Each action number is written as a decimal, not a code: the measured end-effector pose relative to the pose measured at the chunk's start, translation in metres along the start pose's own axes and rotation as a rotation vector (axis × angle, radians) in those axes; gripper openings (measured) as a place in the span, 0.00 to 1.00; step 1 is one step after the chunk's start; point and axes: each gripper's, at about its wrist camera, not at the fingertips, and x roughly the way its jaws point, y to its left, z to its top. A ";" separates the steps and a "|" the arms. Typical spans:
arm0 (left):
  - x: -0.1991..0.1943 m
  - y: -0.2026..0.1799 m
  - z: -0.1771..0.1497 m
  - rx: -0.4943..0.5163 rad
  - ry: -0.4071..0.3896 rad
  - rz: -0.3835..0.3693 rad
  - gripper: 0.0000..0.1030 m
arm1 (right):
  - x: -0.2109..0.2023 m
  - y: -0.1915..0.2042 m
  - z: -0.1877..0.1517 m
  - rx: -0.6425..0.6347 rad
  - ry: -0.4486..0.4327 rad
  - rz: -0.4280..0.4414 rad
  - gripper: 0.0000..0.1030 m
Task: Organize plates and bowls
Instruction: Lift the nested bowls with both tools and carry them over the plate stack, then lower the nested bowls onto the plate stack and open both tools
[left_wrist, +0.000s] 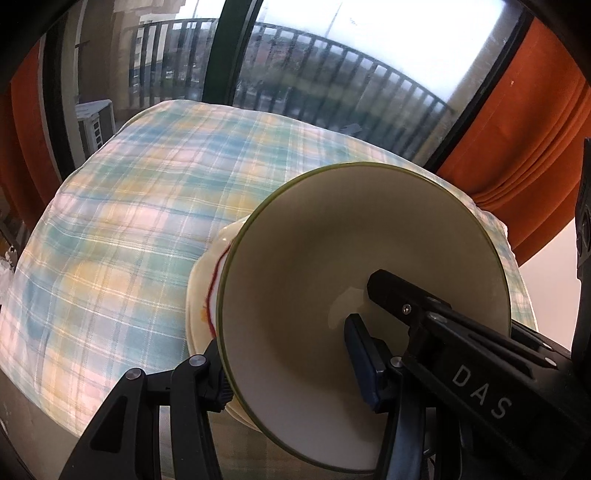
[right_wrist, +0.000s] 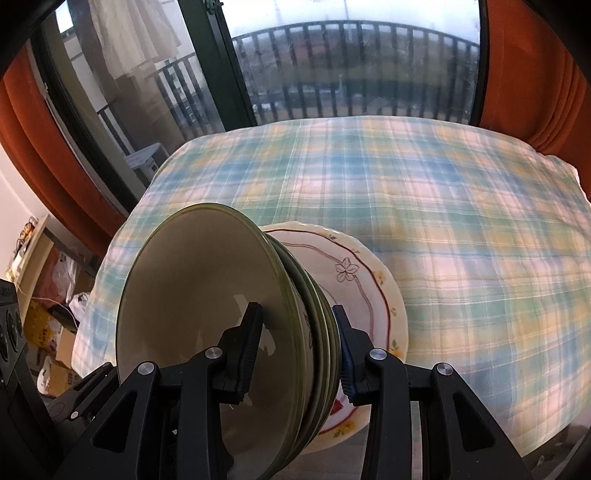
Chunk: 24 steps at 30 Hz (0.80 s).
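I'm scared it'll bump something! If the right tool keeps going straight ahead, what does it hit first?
Probably the flowered plate just past the green bowls the right tool grips, then the plaid cloth. Depth is unclear.

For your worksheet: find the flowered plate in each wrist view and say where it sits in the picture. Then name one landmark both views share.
Left wrist: the flowered plate shows only as a sliver left of centre, behind the green bowls.
Right wrist: the plate is at centre, right of the bowls, under the right finger.
Shared landmark: the plaid cloth before the balcony railing.
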 end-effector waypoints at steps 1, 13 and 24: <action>0.000 0.002 0.001 -0.003 0.001 0.004 0.50 | 0.002 0.002 0.001 -0.002 0.003 0.003 0.40; 0.008 -0.005 0.008 0.039 -0.003 0.026 0.50 | 0.015 -0.001 0.009 0.034 0.030 0.026 0.40; 0.016 -0.018 0.010 0.121 -0.042 0.077 0.51 | 0.014 -0.020 0.004 0.091 0.001 0.051 0.40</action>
